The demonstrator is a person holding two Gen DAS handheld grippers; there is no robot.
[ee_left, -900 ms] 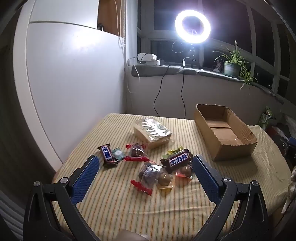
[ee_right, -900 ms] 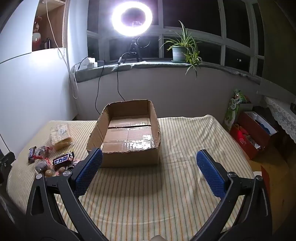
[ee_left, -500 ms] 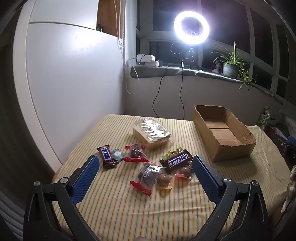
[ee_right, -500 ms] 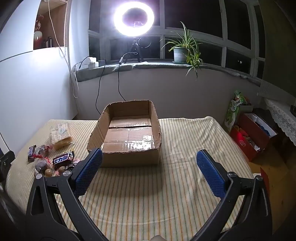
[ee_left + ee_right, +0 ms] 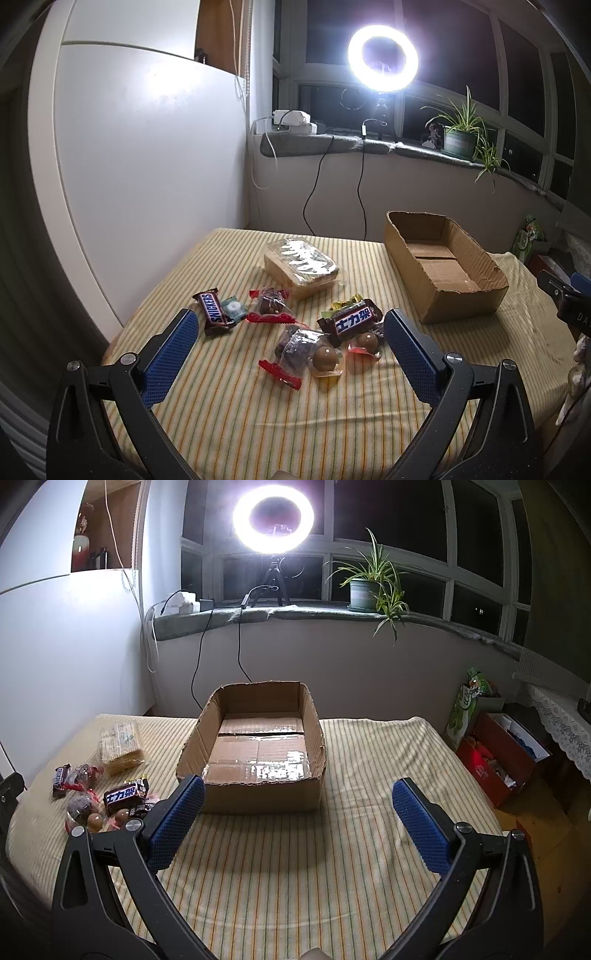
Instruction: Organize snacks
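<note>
Both the left hand-held gripper [image 5: 288,325] and right hand-held gripper [image 5: 298,797] are released, empty. Snacks lie left of the empty cardboard box [image 5: 258,797]. Best start with the Snickers bar [image 5: 352,318] nearest the box, pinching across its width.

I'm in a home, a lived-in room at night: dark windows [image 5: 476,550] ahead of my hand-held gripper, potted spider plant [image 5: 373,583] on the sill, ring light [image 5: 273,518] on a tripod, striped cloth over the surface [image 5: 369,746], boxes of household clutter [image 5: 506,749] to its right.
</note>
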